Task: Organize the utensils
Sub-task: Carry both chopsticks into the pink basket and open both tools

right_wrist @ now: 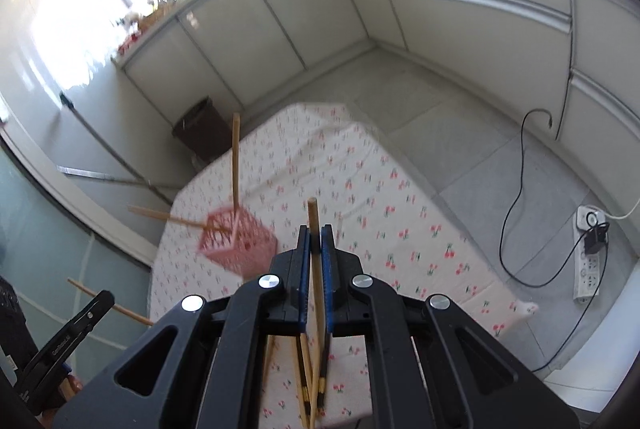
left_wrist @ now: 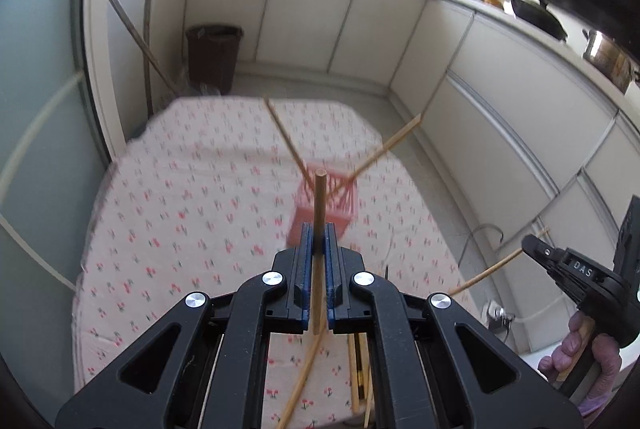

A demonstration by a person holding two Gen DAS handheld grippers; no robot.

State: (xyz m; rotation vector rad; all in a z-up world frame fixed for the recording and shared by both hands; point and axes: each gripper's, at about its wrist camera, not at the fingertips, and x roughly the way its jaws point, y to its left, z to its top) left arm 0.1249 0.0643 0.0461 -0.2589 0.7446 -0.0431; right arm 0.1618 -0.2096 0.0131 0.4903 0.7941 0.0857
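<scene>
A: Each gripper is clamped on a chopstick. The left gripper (left_wrist: 319, 241) pinches one chopstick (left_wrist: 319, 213) between its blue pads, the stick's blunt end poking up past the fingertips. The right gripper (right_wrist: 315, 241) grips another chopstick (right_wrist: 316, 257) the same way.

B: And the holder?

A: The pink slatted basket (right_wrist: 240, 245) stands on the cherry-print tablecloth (right_wrist: 400, 209), beyond both grippers. Two chopsticks (left_wrist: 286, 139) already lean out of it, splayed apart. More loose chopsticks (right_wrist: 308, 385) lie on the cloth beneath the grippers.

B: How will the sticks handle?

A: Judging by looks, they are light, stiff and thin, smooth enough to pivot or slide in the pads. A hold nearer the middle would probably steady them best. The basket seems light too, so a nudge could tip it.

B: Anything unclear?

A: The basket is blurred in both views, so its openings are hard to read. The lower ends of the held sticks run behind the gripper bodies, and the loose pile is partly covered, so its count cannot be told.
</scene>
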